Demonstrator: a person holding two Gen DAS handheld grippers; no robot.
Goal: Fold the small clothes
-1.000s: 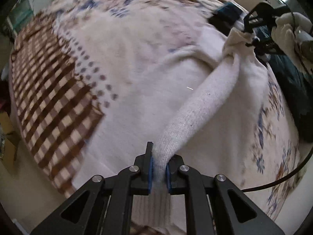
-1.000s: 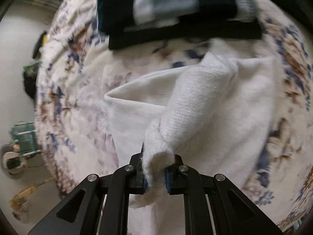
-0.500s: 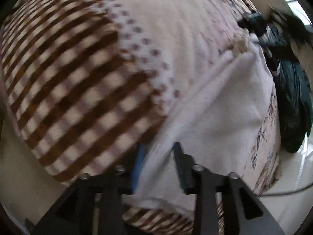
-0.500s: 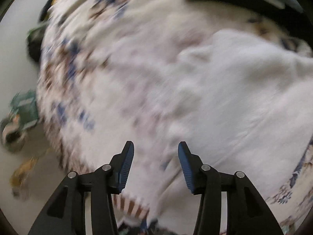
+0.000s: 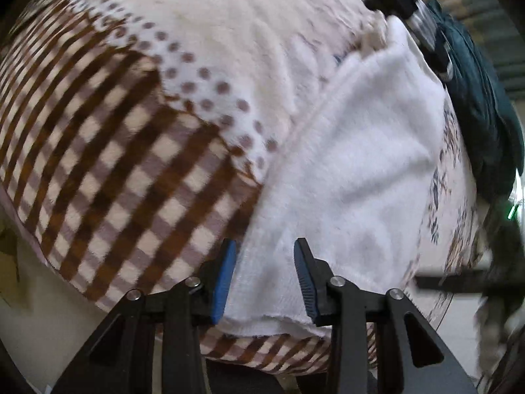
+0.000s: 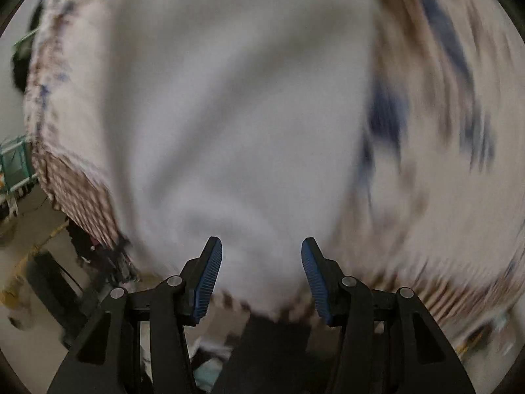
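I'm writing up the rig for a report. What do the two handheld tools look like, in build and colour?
Both match. The left tool and right tool each have matte black angular linkage arms with triangular cut-outs, silver round pivot pins, and two fingers lined with ridged blue pads. No cables, markings or sleeves show on either.

White fleecy garment [image 5: 354,170], lying flat on the patterned blanket [image 5: 137,151], near edge folded over at the blanket's brim.
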